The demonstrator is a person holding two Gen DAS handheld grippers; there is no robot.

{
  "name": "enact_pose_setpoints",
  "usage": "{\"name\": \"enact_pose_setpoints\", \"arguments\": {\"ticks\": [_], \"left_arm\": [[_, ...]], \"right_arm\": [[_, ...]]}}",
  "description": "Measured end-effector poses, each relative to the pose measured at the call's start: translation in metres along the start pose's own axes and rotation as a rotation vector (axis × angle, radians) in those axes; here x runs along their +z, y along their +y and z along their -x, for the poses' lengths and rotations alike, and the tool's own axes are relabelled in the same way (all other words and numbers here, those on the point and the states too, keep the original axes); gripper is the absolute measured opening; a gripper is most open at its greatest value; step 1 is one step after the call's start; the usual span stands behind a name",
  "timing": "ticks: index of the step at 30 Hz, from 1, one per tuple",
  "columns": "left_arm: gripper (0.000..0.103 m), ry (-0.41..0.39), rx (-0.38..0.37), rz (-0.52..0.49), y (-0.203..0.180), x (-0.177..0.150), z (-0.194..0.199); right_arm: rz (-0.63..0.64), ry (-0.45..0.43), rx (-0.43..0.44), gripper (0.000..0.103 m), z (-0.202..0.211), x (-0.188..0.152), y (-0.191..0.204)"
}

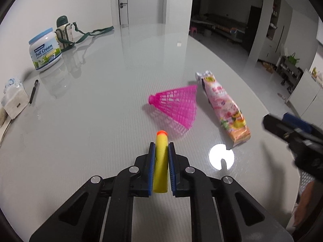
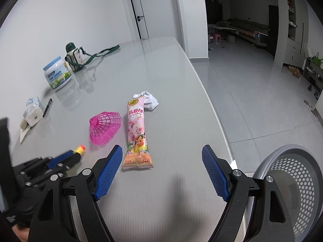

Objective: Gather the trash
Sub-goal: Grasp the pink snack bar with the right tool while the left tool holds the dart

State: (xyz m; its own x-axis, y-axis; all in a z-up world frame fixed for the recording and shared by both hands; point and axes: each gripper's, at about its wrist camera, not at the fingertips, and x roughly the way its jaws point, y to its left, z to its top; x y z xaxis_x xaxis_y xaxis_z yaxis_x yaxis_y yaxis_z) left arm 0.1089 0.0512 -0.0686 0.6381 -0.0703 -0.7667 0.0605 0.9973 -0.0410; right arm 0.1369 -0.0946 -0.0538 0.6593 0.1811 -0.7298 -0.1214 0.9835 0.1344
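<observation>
My left gripper is shut on a yellow foam dart with an orange tip, held above the grey table. The dart also shows in the right wrist view. A pink plastic shuttlecock lies ahead. Beside it lies a pink snack wrapper, with crumpled white paper at its far end. My right gripper is open and empty, just short of the wrapper. It shows at the right edge of the left wrist view.
A grey perforated waste basket stands off the table's right edge. A milk powder jar, a green-capped bottle with strap, a pen and a tissue pack sit at the far left.
</observation>
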Motion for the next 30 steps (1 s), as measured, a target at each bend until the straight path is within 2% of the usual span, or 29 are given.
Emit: {"name": "enact_pose_setpoints", "arguments": {"ticks": [7,15,16,17,21,23,25,30], "left_arm": [[0.013,-0.035,0.018,0.048,0.016,0.003,0.007],[0.013,-0.030,0.013,0.047,0.017,0.001,0.007],[0.013,-0.028,0.012,0.048,0.017,0.001,0.007],[0.013,-0.027,0.011,0.049,0.019,0.002,0.006],[0.013,-0.024,0.008,0.053,0.022,0.003,0.005],[0.013,-0.025,0.010,0.050,0.021,0.003,0.005],[0.013,-0.027,0.007,0.051,0.022,0.003,0.006],[0.013,-0.032,0.005,0.051,0.022,0.003,0.005]], "right_arm": [[0.033,0.066,0.003,0.078,-0.032,0.009,0.013],[0.055,0.121,-0.033,0.077,-0.063,0.016,0.023],[0.060,0.123,-0.038,0.075,-0.065,0.016,0.024],[0.065,0.126,-0.043,0.069,-0.067,0.016,0.025],[0.095,0.117,-0.069,0.054,-0.069,0.015,0.031],[0.104,0.109,-0.079,0.037,-0.068,0.015,0.033],[0.098,0.106,-0.065,0.033,-0.065,0.014,0.032],[0.071,0.085,-0.047,0.032,-0.051,0.009,0.027]]}}
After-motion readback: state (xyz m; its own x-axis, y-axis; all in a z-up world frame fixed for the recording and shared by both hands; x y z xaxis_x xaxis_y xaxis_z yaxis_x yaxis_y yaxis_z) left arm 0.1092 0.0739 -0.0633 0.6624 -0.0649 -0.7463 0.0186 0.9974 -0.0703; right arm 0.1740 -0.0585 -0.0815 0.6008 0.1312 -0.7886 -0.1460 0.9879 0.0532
